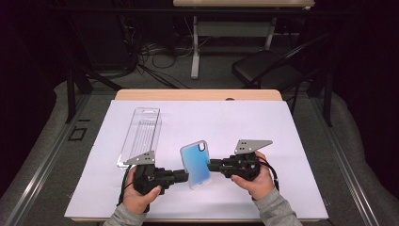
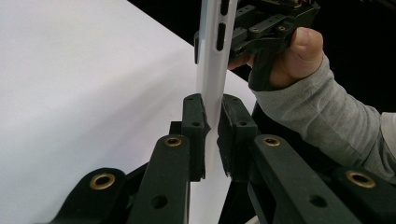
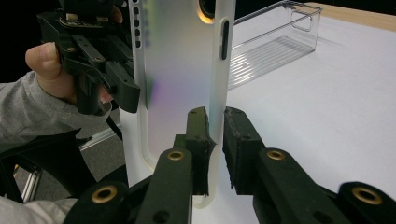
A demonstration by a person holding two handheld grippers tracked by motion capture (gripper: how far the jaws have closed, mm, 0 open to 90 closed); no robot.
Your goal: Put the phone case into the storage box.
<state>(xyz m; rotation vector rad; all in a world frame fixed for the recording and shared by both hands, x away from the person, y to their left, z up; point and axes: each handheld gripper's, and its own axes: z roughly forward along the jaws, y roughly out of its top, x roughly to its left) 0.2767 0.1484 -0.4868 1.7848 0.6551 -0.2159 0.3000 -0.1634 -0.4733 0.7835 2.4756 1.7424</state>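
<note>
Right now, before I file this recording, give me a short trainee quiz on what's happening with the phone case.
1. True or false: the phone case lies flat on the table.
2. Which claw grips it: A left, B right, C both?
3. What clear thing lies on the white sheet behind the left claw?

Key: 1 false, it is held up off the sheet. 2 C, the left claw and right claw each pinch one edge. 3 a clear plastic box.

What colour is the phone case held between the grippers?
The phone case is blue fading paler, translucent-edged; clearest in the high view.
</note>
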